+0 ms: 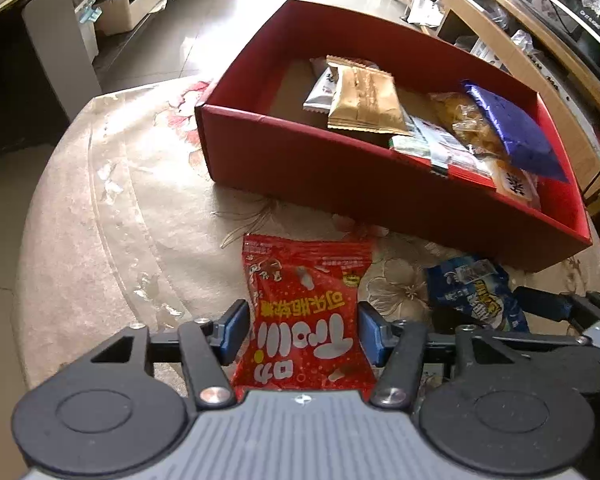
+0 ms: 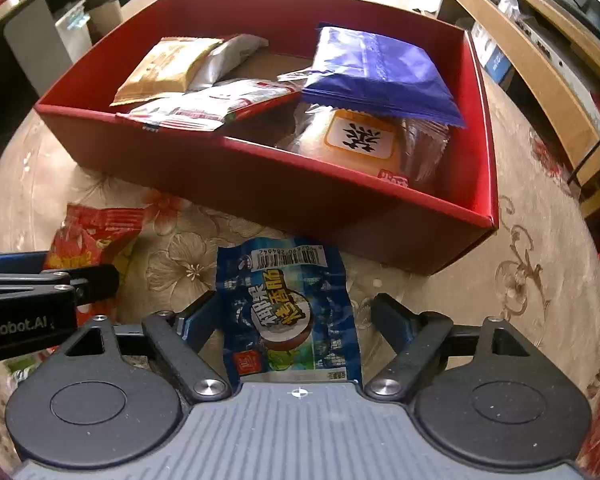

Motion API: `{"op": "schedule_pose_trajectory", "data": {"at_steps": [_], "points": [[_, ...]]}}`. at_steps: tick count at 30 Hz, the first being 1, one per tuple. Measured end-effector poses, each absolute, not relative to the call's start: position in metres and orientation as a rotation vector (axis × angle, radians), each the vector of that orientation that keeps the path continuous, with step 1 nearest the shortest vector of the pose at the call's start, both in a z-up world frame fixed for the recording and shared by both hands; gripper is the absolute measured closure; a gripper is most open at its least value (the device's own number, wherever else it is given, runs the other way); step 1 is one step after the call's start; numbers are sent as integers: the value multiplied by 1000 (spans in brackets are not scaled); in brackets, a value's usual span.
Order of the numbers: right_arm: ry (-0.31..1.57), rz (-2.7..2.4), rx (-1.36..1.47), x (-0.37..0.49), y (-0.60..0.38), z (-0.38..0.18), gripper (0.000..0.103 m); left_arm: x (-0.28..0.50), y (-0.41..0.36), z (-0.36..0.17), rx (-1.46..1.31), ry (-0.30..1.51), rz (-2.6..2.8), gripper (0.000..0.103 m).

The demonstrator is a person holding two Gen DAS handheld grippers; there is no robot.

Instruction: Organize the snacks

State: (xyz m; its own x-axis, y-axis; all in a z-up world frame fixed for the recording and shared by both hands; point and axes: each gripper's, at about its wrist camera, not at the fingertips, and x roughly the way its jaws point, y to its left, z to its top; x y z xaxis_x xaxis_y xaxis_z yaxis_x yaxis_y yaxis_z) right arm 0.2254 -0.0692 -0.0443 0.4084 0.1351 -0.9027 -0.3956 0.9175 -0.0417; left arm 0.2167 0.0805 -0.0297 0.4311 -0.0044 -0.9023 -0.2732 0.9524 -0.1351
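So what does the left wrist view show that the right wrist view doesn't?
Only the left wrist view shows the red Trolli bag whole, lying between the open left gripper. Only the right wrist view shows the blue packet whole, between the open right gripper, and the bun's label. Both show the red box, its purple packet and gold packet.

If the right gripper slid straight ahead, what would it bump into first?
The right gripper already has the blue snack packet between its open jaws. Straight on, it would probably push that packet into the near wall of the red box; depth is uncertain.
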Motion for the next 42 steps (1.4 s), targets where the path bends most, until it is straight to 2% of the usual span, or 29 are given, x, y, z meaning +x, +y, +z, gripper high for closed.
{"op": "schedule_pose_trajectory", "data": {"at_steps": [2,16,26,29,34,36,39,42], "points": [[1100,355,-271,221,-68,-41,28,217,80,-31,-273,1118,174,44],[1082,331,-303,204,-75,-31,28,213,56,-28,-193,1110,112,48],[1113,309,-269,208,-80,-38,27,221,48,-35,-165,1126,135,26],[1121,313,-269,209,-81,-38,22,224,47,-37,-156,1131,145,23],[1124,312,-276,212,-79,-40,20,227,46,-40,-145,1130,146,21],[1121,311,-281,212,-79,-40,21,227,46,-40,-142,1127,145,21],[1118,324,-294,211,-77,-39,27,224,44,-40,-124,1125,144,24],[1126,315,-303,210,-76,-39,28,221,40,-37,-108,1115,137,41]]}}
